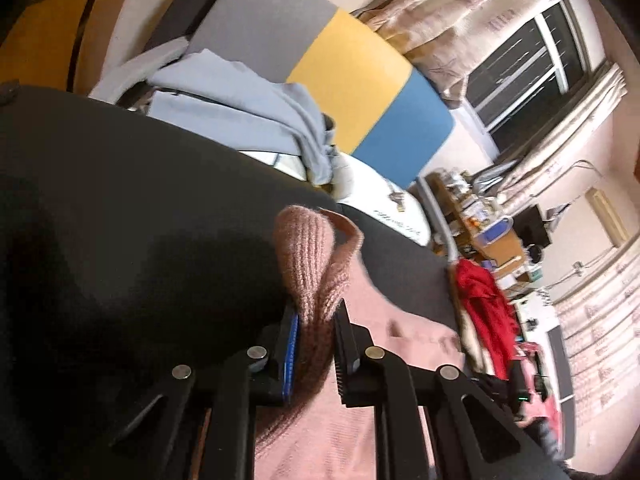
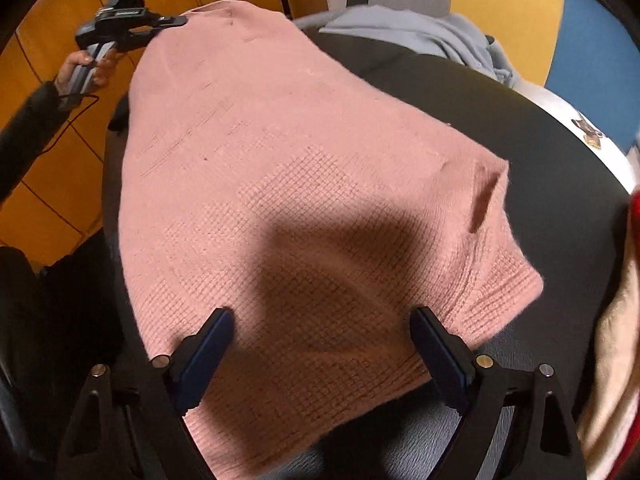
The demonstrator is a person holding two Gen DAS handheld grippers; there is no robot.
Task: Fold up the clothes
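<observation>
A pink knitted sweater (image 2: 280,160) lies spread over a round black table (image 2: 520,152). My left gripper (image 1: 316,320) is shut on a ribbed edge of the sweater (image 1: 308,264) and holds it lifted; it also shows in the right wrist view (image 2: 168,24) at the sweater's far corner. My right gripper (image 2: 322,320) is open, its jaws wide apart just above the sweater's near part, holding nothing.
A light blue garment (image 1: 240,108) lies heaped at the table's far side, also in the right wrist view (image 2: 420,36). A red garment (image 1: 484,300) hangs at the right edge. A grey, yellow and blue panel (image 1: 352,80) stands behind. A cluttered desk (image 1: 488,228) stands beyond.
</observation>
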